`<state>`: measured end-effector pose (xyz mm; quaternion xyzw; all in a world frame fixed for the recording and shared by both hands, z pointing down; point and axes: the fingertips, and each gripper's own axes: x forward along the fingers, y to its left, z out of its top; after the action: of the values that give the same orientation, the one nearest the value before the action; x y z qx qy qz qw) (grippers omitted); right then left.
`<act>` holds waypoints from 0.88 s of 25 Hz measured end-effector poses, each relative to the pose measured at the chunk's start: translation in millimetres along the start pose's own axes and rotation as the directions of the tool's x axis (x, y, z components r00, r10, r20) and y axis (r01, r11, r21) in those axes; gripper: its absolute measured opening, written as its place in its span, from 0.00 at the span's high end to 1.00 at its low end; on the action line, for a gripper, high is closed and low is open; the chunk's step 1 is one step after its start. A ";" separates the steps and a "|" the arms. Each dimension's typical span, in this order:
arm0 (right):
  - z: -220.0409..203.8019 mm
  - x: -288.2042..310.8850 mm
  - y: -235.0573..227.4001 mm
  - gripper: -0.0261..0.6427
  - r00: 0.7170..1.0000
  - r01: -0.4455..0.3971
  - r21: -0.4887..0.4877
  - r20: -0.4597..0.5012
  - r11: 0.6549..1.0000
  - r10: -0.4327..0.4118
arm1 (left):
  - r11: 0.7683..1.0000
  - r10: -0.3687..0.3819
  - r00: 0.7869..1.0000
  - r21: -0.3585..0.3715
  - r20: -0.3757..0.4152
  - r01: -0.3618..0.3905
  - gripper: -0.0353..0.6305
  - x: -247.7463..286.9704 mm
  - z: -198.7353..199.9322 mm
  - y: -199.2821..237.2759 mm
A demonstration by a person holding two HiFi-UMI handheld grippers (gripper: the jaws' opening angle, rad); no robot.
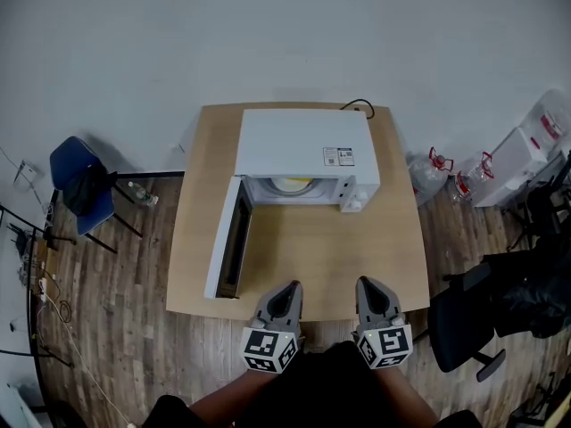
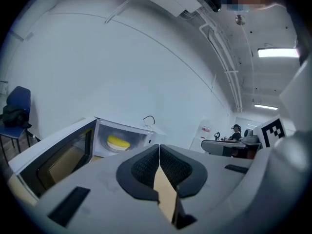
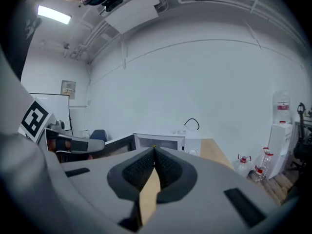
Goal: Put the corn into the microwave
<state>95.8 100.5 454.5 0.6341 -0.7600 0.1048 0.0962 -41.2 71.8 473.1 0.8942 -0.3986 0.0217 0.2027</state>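
Note:
The white microwave (image 1: 303,154) stands at the back of the wooden table (image 1: 303,266) with its door (image 1: 227,239) swung open to the left. The yellow corn (image 1: 294,184) lies inside the cavity; the left gripper view also shows the corn (image 2: 118,142) on the plate in there. My left gripper (image 1: 284,297) and right gripper (image 1: 375,294) are side by side over the table's near edge, well back from the microwave. Both are shut with their pads together and nothing between them. The left gripper (image 2: 159,152) points toward the open cavity; the right gripper (image 3: 154,156) points at the microwave's front.
A blue chair (image 1: 82,185) stands on the wood floor at the left. Water bottles (image 1: 446,176) and a white dispenser (image 1: 526,150) are at the right, with a black office chair (image 1: 473,319) near the table's right corner. A black cable (image 1: 357,105) runs behind the microwave.

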 end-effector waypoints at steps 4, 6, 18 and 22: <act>7.8 -21.5 2.4 0.87 0.999 -0.042 -0.036 0.014 0.998 0.043 | 0.998 0.044 0.999 0.039 0.026 -0.045 0.92 -17.4 0.9 -24.6; 8.8 -35.3 0.6 0.87 0.998 -0.060 -0.046 0.017 0.997 0.061 | 0.995 0.081 0.996 0.048 0.047 -0.083 0.92 -25.7 1.8 -35.6; -15.6 -132.9 -22.5 0.87 0.993 -0.108 -0.068 0.047 0.992 0.112 | 0.986 0.161 0.985 0.028 0.064 -0.163 0.92 -75.7 -38.2 -126.1; -24.2 -154.5 -32.9 0.87 0.992 -0.111 -0.070 0.049 0.991 0.114 | 0.982 0.183 0.980 0.041 0.076 -0.186 0.92 -80.3 -50.6 -148.9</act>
<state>155.8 247.4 435.9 0.5893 -0.7999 0.0675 0.0913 17.7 236.9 451.9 0.8582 -0.4862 0.0179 0.1639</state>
